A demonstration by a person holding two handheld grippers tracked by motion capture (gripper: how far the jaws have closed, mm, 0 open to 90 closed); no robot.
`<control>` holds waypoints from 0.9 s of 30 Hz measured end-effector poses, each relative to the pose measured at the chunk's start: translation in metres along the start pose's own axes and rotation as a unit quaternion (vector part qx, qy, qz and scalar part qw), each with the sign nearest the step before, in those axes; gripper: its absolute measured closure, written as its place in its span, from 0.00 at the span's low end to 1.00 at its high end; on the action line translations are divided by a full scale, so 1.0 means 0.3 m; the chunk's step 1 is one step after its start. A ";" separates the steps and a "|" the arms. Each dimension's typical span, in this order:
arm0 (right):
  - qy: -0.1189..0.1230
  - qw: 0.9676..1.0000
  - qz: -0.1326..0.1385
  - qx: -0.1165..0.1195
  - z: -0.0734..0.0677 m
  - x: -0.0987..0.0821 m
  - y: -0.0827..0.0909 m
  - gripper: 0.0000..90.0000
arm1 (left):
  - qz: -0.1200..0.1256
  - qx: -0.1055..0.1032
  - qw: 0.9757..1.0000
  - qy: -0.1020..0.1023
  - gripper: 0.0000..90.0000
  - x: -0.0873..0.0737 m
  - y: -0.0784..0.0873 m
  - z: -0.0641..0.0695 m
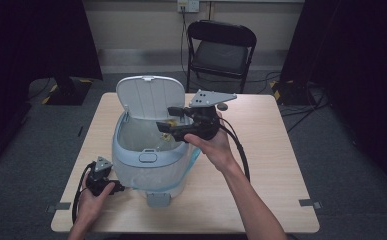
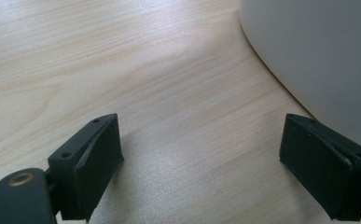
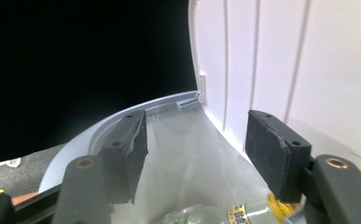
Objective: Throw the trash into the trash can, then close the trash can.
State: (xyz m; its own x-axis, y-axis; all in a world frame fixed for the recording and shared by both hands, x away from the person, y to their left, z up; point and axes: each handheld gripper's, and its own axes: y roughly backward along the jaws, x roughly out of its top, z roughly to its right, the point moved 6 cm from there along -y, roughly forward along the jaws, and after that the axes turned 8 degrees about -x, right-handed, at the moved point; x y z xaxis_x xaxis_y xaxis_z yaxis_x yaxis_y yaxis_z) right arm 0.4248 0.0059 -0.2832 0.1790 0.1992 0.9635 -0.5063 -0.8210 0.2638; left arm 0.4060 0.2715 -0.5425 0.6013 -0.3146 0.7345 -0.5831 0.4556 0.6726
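Observation:
A pale grey lidded bin (image 1: 148, 156) stands on the wooden table (image 1: 261, 150) with its lid (image 1: 151, 97) raised at the back. A clear liner (image 3: 178, 186) lines the bin, and a clear bottle (image 3: 243, 212) with a yellow label and cap lies inside. My right gripper (image 1: 166, 119) hovers over the bin's mouth beside the lid (image 3: 285, 60). Its jaws (image 3: 197, 149) stand open with nothing between them. My left gripper (image 1: 117, 188) rests low on the table left of the bin wall (image 2: 318, 56), open (image 2: 201, 158) over bare wood.
A blue-edged bag (image 1: 193, 160) hangs out at the bin's right side, and a grey pedal (image 1: 158, 199) juts from its front. A black folding chair (image 1: 221, 50) stands behind the table. Bare tabletop (image 1: 276, 190) lies right of the bin.

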 end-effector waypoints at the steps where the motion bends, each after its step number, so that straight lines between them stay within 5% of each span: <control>1: 0.000 1.000 0.001 -0.001 0.003 -0.003 0.003 0.43 | 0.000 0.000 1.000 0.000 0.14 0.000 0.000 0.000; 14: -0.012 0.999 -0.001 -0.033 0.061 -0.027 0.045 0.34 | 0.000 -0.001 1.000 0.000 0.14 0.000 0.000 0.000; 27: -0.033 0.995 -0.005 -0.097 0.171 -0.048 0.096 0.29 | 0.000 0.000 1.000 0.000 0.14 0.000 0.000 0.000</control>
State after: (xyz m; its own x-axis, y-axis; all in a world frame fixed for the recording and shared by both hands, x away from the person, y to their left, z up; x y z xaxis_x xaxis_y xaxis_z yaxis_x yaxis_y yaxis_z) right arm 0.4510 -0.0481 -0.2918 0.2366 0.1661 0.9573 -0.6562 -0.6993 0.2835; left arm 0.4061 0.2715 -0.5425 0.6013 -0.3152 0.7343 -0.5826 0.4559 0.6728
